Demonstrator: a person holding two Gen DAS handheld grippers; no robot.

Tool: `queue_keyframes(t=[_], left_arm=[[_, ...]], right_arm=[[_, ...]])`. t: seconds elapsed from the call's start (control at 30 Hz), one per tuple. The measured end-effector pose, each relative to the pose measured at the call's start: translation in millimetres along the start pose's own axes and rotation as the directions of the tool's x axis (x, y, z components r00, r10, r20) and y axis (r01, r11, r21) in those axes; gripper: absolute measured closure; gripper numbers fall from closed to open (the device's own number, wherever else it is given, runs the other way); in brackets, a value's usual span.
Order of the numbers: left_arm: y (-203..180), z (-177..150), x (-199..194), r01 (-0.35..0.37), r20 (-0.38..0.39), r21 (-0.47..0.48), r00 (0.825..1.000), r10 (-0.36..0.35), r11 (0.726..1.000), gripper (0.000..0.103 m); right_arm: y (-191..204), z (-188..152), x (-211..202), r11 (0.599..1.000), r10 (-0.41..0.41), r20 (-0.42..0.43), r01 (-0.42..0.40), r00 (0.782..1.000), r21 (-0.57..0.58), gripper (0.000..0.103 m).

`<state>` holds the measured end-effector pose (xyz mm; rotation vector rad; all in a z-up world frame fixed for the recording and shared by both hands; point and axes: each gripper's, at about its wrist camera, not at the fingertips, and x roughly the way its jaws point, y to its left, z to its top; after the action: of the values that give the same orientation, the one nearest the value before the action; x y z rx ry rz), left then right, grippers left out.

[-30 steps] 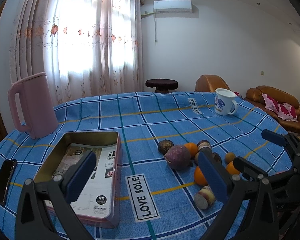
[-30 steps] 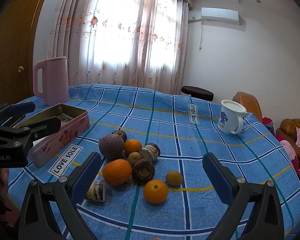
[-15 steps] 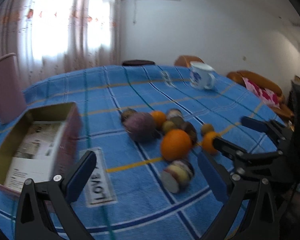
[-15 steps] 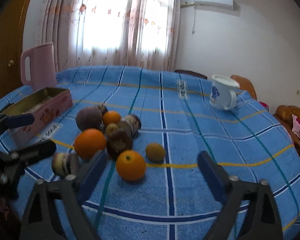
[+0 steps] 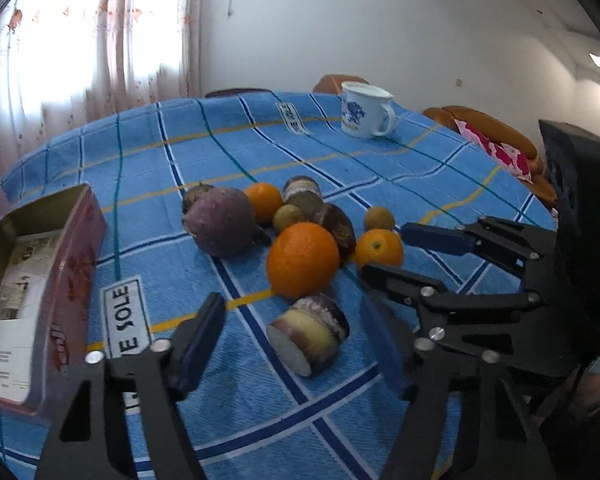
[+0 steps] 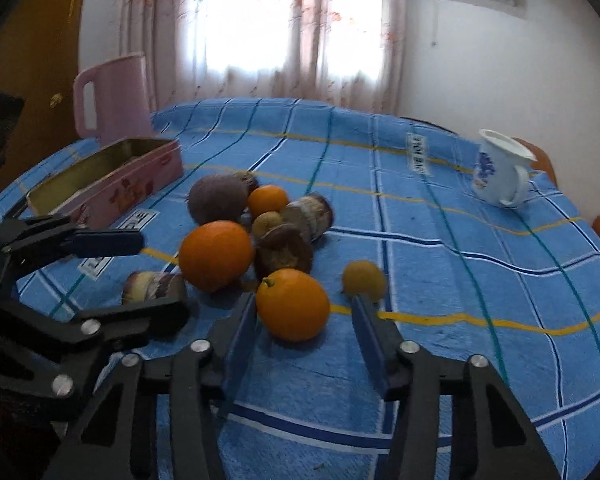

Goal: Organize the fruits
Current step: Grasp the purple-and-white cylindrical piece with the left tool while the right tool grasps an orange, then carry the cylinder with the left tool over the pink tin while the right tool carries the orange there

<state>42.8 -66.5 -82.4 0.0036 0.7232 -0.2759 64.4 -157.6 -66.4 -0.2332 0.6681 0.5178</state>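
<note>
A pile of fruit lies on the blue checked tablecloth point(image 5: 260, 152). In the left wrist view my left gripper point(image 5: 292, 332) is open, its pads on either side of a cut purple-skinned piece point(image 5: 310, 334), not touching it. A large orange point(image 5: 303, 260) and a purple round fruit point(image 5: 222, 222) lie behind it. In the right wrist view my right gripper point(image 6: 305, 326) is open around a smaller orange point(image 6: 293, 305), close to it. A small yellow-brown fruit point(image 6: 365, 280) lies just right of it. The large orange point(image 6: 216, 255) also shows there.
An open pink tin box point(image 5: 40, 280) with paper inside stands at the left; it also shows in the right wrist view point(image 6: 108, 178). A pink jug point(image 6: 110, 98) stands behind it. A white mug point(image 5: 364, 110) stands at the far right of the table.
Both grippers have moved forward and down to the fruit pile and narrowed. The left now straddles the cut piece, the right straddles the smaller orange.
</note>
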Motion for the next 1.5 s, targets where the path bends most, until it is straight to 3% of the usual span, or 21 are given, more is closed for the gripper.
queue_keyframes(t=[0.1,0.17,0.47,0.67,0.97,1.2,1.5], left_arm=[[1,0,6,0.033,-0.030,-0.004,0.999,-0.033,0.999,0.056],[2,1,4,0.054,-0.029,-0.007,0.998,-0.054,0.999,0.058],[10,1,-13,0.086,0.038,-0.041,0.996,-0.084,0.995,0.059],[20,7,-29,0.037,0.105,-0.034,0.994,-0.034,0.999,0.059],[30,5,-37,0.013,0.139,-0.048,0.990,-0.006,0.999,0.059],[47,11,-61,-0.051,0.203,-0.066,0.977,0.064,0.996,0.059],[79,14,-75,-0.119,0.225,-0.124,0.964,0.145,0.985,0.059]], right_arm=[[1,-1,0,1.000,0.005,0.002,-0.005,1.000,-0.002,0.063],[-1,-2,-3,1.000,0.014,0.012,-0.014,1.000,0.004,0.063],[-3,2,-16,1.000,0.004,0.079,-0.006,0.997,0.029,0.063],[8,12,-25,0.999,0.030,0.133,-0.031,0.991,0.008,0.063],[21,23,-22,0.999,0.048,0.157,-0.045,0.986,-0.020,0.063],[39,43,-24,0.995,0.084,0.188,-0.072,0.979,-0.069,0.063],[66,68,-13,0.984,0.137,0.192,-0.112,0.972,-0.136,0.063]])
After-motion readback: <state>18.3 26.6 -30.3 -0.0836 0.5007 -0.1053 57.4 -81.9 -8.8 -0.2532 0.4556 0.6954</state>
